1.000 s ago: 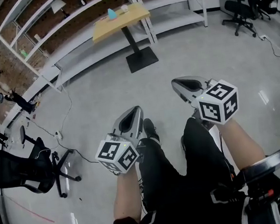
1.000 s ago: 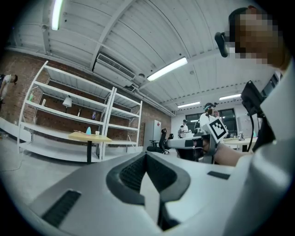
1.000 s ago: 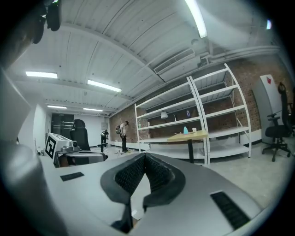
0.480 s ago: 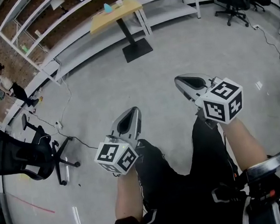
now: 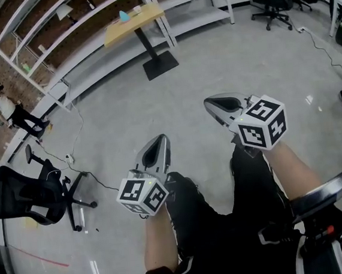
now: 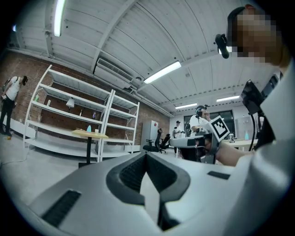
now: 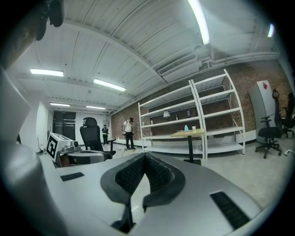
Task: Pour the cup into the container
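A small wooden table [image 5: 142, 21] stands far off by the white shelves. On it are a light-blue container [image 5: 124, 15] and a small white cup [image 5: 138, 9]. In the left gripper view the same table [image 6: 87, 134] carries the blue container [image 6: 88, 129] and the cup [image 6: 96, 131]. The right gripper view shows the table [image 7: 189, 133] with them too. My left gripper [image 5: 159, 141] and right gripper [image 5: 213, 103] are held out over the floor in front of the person's legs. Both are shut, hold nothing, and are far from the table.
White shelving [image 5: 82, 27] lines the brick wall. Black office chairs stand at the left [image 5: 26, 198] and far right [image 5: 272, 0]. Cables [image 5: 82, 148] trail on the grey floor. A person [image 5: 12, 115] stands at the far left, and others stand by a desk [image 6: 198, 126].
The table and shelves have drifted left in the head view and the chairs have shifted with them. Both grippers stay shut and held out in front.
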### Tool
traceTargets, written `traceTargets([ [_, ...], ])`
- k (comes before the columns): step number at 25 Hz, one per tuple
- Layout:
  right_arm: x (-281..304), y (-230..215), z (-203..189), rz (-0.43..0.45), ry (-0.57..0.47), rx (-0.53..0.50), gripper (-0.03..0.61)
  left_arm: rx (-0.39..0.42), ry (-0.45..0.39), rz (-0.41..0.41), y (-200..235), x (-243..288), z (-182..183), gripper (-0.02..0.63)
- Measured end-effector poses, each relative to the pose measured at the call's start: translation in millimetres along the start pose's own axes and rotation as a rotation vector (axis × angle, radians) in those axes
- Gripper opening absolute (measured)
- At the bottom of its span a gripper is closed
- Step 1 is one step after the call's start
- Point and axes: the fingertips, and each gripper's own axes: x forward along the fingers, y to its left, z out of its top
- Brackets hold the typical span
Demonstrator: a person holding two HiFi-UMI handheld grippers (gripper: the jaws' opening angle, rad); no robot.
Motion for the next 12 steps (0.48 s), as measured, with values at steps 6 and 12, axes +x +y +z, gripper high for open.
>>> traceTargets([
  [6,-1.9,-0.1,0.4,-0.009,-0.003,0.005,0.0,0.007,-0.004,-0.012,-4.0,-1.5,1.9,-0.006],
  [12,2.0,-5.8,-1.7,-0.006,0.001,0.004,0.0,0.016,-0.006,0.001,0.9,1.9,1.6,-0.006],
])
